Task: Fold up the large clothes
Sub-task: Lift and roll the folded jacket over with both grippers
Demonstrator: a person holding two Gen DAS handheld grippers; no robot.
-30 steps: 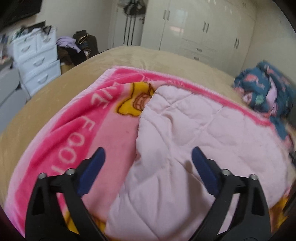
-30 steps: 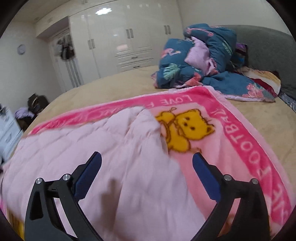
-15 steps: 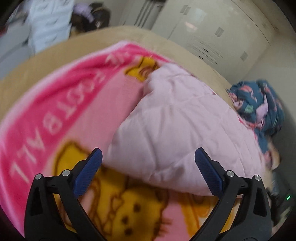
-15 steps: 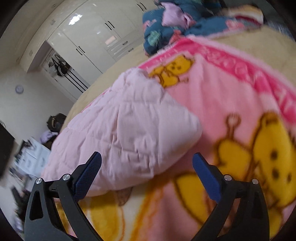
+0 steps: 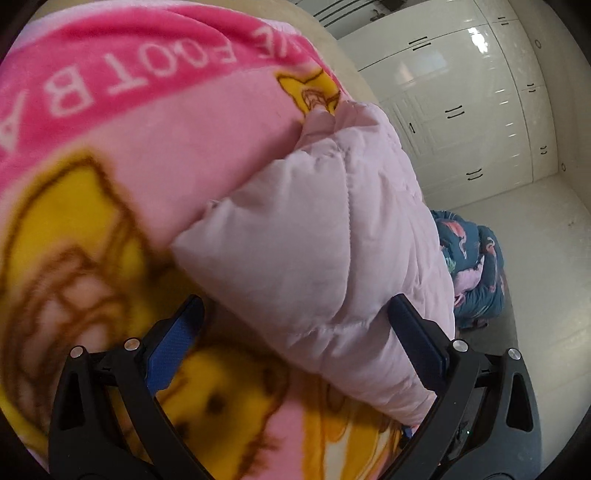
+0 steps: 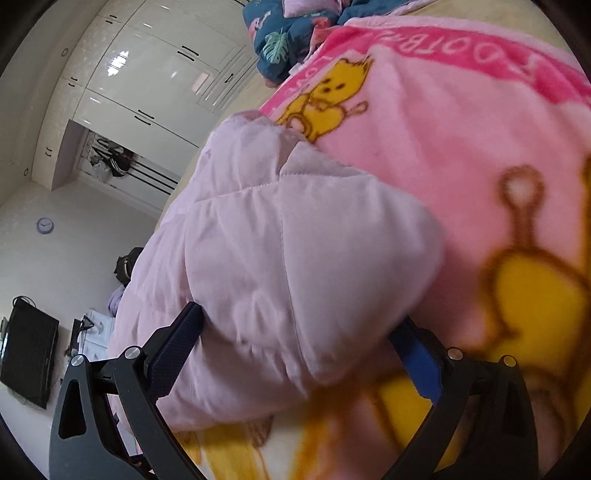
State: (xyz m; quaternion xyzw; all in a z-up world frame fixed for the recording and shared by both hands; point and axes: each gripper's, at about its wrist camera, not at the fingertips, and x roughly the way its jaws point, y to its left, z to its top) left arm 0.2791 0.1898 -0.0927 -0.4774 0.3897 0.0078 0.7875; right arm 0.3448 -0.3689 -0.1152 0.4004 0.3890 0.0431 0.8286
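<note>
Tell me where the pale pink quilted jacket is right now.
The quilted jacket lies on the pink bear blanket on the bed; its near corners sit between the open fingers of both the left gripper and the right gripper.

- One pale pink quilted garment (image 5: pixel 325 236), lying across the middle of the blanket.
- One pink fleece blanket (image 6: pixel 461 122) with yellow bear prints, spread over the bed (image 5: pixel 349 70).
- One heap of dark blue patterned bedding (image 6: pixel 291 33) at the bed's far edge.
- Two grippers: the left gripper (image 5: pixel 295 332) and the right gripper (image 6: pixel 299 343), each with two blue-padded fingers.
- One round wall clock (image 6: pixel 45 225).
- One black screen (image 6: pixel 27 354).
- One white wardrobe wall (image 5: pixel 469 110).
</note>
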